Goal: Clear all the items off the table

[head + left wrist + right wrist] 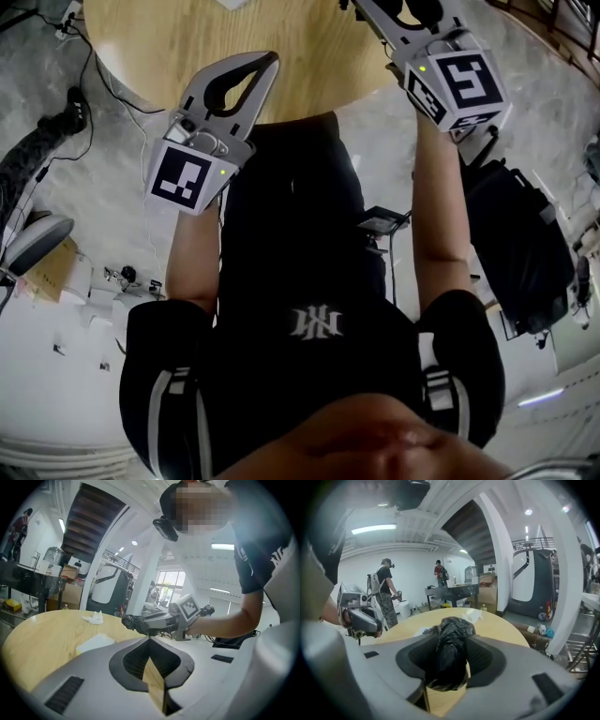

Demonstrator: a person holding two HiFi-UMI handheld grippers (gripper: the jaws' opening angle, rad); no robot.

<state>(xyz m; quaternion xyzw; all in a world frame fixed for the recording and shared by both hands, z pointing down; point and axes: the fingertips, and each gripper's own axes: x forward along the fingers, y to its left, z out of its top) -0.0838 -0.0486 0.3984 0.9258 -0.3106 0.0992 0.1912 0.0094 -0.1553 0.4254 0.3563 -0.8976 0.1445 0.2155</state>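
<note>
Curving wooden table (319,56) (white hall (417,581))

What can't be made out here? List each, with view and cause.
Head view: top edge cuts off most of the round wooden table and the jaws of the right gripper.
Right gripper view: the crumpled black plastic bag it grips hides the tabletop behind.
Left gripper view: the left gripper covers the near edge of the flat white paper.
</note>
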